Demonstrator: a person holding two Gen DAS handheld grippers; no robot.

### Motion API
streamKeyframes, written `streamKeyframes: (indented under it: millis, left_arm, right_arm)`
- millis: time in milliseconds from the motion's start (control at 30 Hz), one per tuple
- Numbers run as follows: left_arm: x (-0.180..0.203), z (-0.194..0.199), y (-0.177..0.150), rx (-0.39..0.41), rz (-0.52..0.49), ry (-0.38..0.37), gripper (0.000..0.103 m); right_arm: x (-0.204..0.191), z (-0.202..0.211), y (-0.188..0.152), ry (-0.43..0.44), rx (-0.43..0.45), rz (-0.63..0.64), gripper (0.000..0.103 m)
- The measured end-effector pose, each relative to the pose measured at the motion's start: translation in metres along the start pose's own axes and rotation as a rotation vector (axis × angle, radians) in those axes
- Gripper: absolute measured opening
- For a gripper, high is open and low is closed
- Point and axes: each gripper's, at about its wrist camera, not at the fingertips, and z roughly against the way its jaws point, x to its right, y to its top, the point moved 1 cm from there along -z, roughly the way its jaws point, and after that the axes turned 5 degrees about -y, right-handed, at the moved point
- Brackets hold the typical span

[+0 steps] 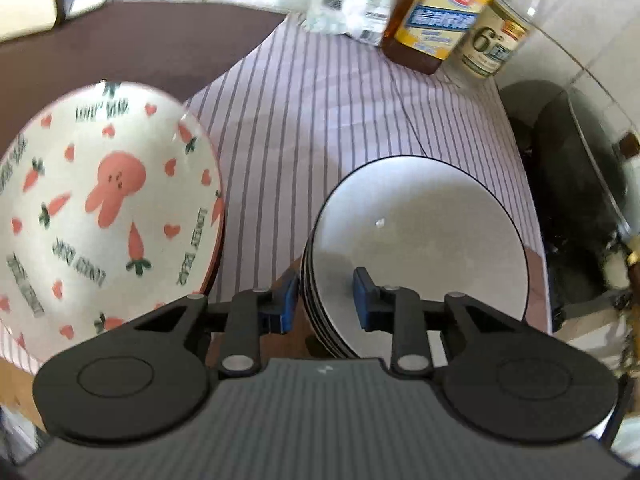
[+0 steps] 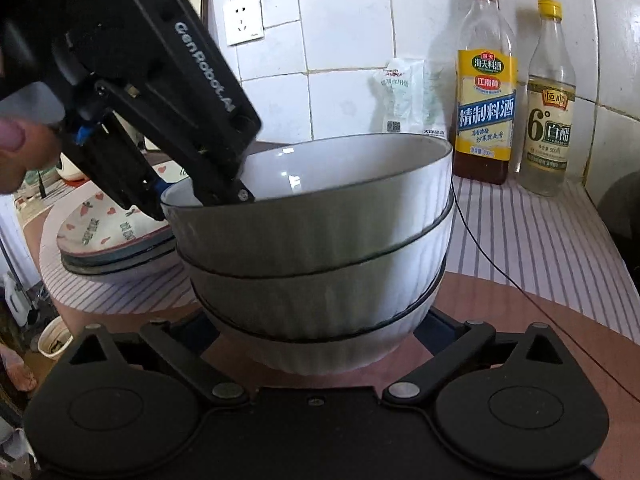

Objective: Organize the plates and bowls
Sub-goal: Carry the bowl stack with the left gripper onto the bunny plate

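Note:
A stack of white ribbed bowls with black rims [image 1: 416, 240] [image 2: 316, 248] stands on the striped cloth. My left gripper [image 1: 326, 300] is open and straddles the near rim of the top bowl, one blue pad outside, one inside; it also shows in the right wrist view [image 2: 200, 192]. My right gripper [image 2: 320, 332] is open wide, with its fingers low on either side of the bottom bowl, their tips hidden behind it. A stack of carrot-and-rabbit plates [image 1: 104, 216] [image 2: 116, 236] lies to the left.
A cooking-wine bottle [image 2: 484, 92] and a white vinegar bottle [image 2: 548, 104] stand against the tiled wall at the back. A white packet [image 2: 404, 96] leans there too. A thin black cable [image 2: 500, 268] crosses the cloth. A dark pan [image 1: 572, 184] sits at right.

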Motion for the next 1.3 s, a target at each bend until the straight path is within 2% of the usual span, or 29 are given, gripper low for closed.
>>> streamKeyframes:
  millis: [133, 367, 633, 767, 933, 1033, 1300]
  left_arm:
    - [0.007, 0.001, -0.002, -0.002, -0.076, 0.017, 0.029]
    - [0.023, 0.000, -0.007, 0.011, -0.184, 0.051, 0.030]
    - [0.024, 0.006, -0.012, -0.016, -0.200, 0.021, 0.030]
    - [0.030, 0.022, -0.013, -0.021, -0.258, 0.024, 0.030]
    - [0.028, 0.051, -0.003, 0.011, -0.264, 0.006, 0.031]
    - [0.023, 0.071, 0.008, 0.034, -0.256, 0.005, 0.031]
    - [-0.018, 0.127, 0.035, 0.086, -0.187, 0.002, 0.030]
  right_arm:
    - [0.000, -0.001, -0.004, -0.005, 0.027, -0.027, 0.103]
    - [-0.003, 0.004, -0.005, -0.049, 0.021, -0.065, 0.103]
    - [-0.007, 0.012, -0.010, -0.090, 0.023, -0.087, 0.103]
    - [-0.011, 0.020, -0.006, -0.091, 0.023, -0.084, 0.103]
    - [-0.018, 0.032, 0.013, -0.086, 0.053, -0.041, 0.103]
    - [-0.022, 0.037, 0.029, -0.065, 0.086, -0.057, 0.103]
    - [-0.048, 0.031, 0.083, 0.016, 0.125, 0.007, 0.103]
